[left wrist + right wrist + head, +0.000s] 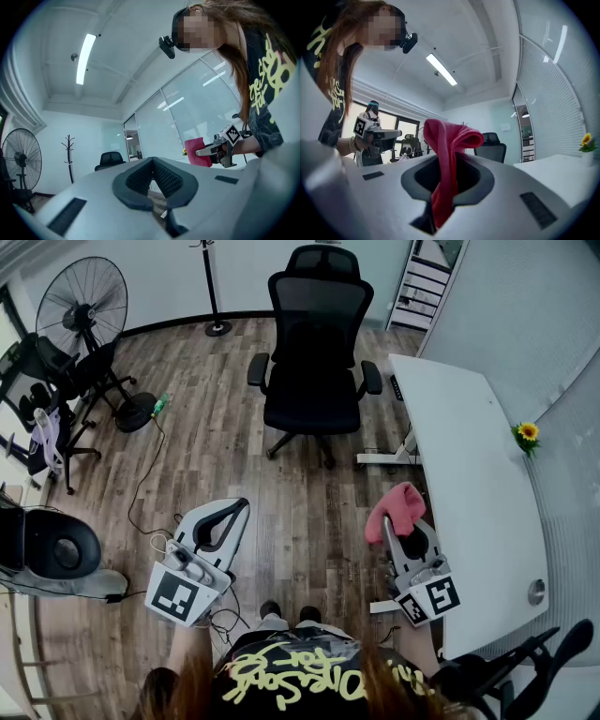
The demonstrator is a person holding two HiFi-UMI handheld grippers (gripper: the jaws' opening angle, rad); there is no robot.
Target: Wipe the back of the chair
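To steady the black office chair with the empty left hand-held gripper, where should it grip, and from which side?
Probably the armrest at the head view's left: it is a narrow pad standing out to the side, slim enough to fit between the jaws. The chair faces the person, so the left hand-held gripper would best come from the front and above.

My feed is bright and even: a long white ceiling strip light [85, 58] glows overhead, leaving only soft shadows on the grey wood-plank floor [216, 465]. Both gripper views bulge fisheye-style, corners vignetted black.
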